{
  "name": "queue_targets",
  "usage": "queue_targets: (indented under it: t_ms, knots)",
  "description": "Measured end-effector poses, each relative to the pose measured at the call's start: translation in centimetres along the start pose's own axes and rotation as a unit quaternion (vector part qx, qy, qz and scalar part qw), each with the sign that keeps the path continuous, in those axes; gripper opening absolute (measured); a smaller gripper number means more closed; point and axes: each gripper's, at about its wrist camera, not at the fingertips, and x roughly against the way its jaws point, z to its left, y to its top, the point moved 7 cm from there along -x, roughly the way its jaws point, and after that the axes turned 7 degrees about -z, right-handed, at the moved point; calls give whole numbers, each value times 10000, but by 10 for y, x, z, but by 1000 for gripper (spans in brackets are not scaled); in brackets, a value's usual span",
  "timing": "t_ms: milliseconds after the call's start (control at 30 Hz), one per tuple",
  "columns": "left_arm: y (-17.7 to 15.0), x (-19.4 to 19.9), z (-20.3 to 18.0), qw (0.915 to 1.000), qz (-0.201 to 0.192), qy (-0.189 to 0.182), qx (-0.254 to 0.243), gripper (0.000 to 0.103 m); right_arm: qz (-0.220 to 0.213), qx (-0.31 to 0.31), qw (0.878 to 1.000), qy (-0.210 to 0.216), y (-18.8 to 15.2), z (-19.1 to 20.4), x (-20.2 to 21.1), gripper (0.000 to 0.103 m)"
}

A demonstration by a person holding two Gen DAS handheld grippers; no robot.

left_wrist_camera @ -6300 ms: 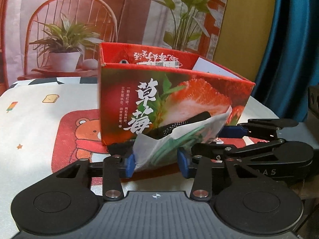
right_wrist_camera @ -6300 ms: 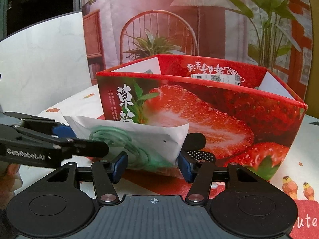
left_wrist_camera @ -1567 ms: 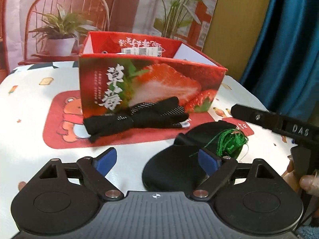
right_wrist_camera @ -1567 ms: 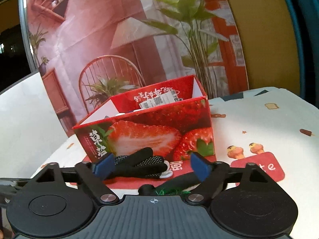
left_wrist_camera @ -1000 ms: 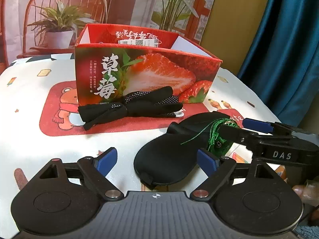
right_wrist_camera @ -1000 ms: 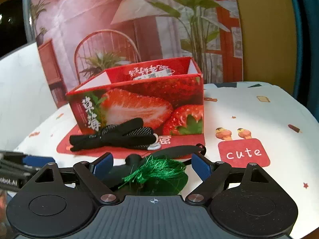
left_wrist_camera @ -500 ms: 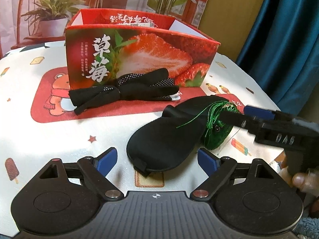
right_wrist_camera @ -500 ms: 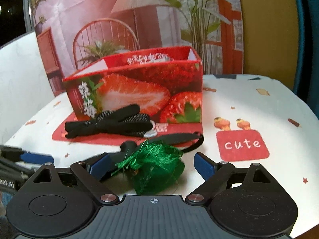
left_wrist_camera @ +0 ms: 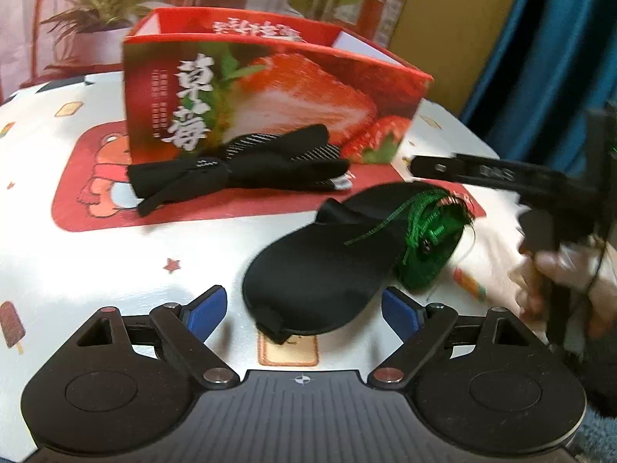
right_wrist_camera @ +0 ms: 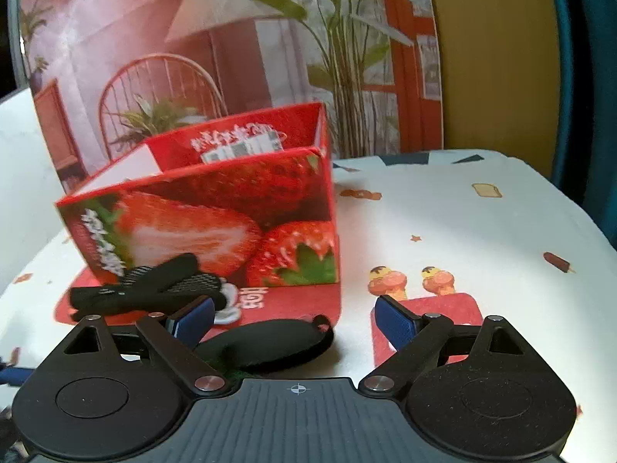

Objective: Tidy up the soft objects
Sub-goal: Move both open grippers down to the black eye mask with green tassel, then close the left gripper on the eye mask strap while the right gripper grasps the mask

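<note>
— While both sets of jaws stand released, where's the soft stuff?
— In front of the red strawberry-printed cardboard box [left_wrist_camera: 270, 88]: black fabric gloves [left_wrist_camera: 239, 169] against it, black padded eye mask [left_wrist_camera: 327, 270] nearer, green tasselled pouch [left_wrist_camera: 432, 239] touching that.

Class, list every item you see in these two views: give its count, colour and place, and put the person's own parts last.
Box: one, red strawberry print, back of table.
Gloves: black bundle, count unclear, in front of box.
Eye mask: one, black, near the left claw.
Tassel pouch: one, green, on the mask's right end.
Tablecloth: one, white with cartoon prints, covers table.
Left claw: open, empty.
Right claw: open, empty.
Hand: one, grips right claw's handle.
</note>
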Motion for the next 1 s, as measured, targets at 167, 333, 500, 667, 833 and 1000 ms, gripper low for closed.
queue_targets:
  t_ms: [167,333,500,667,833,1000]
  knots:
    - [-4,-12,2,9992,106,282,-254,89,350,-7,9994,53,-20,4,-17,87]
    - [3,-22,26,9979,116,636,102,88,402,-97,9991,117,-32,11,-17,86]
    - [15,-26,49,9950,-6,929,376,88,483,29,9986,220,-35,24,-19,85]
    - [25,-32,72,9900,-115,1252,636,88,589,235,9974,344,-43,44,-24,85]
    - [26,-29,80,9887,-103,1267,795,88,496,514,9966,410,-44,57,-24,85]
    - [18,-11,93,9865,-23,946,1334,88,440,409,9975,363,-47,48,-21,83]
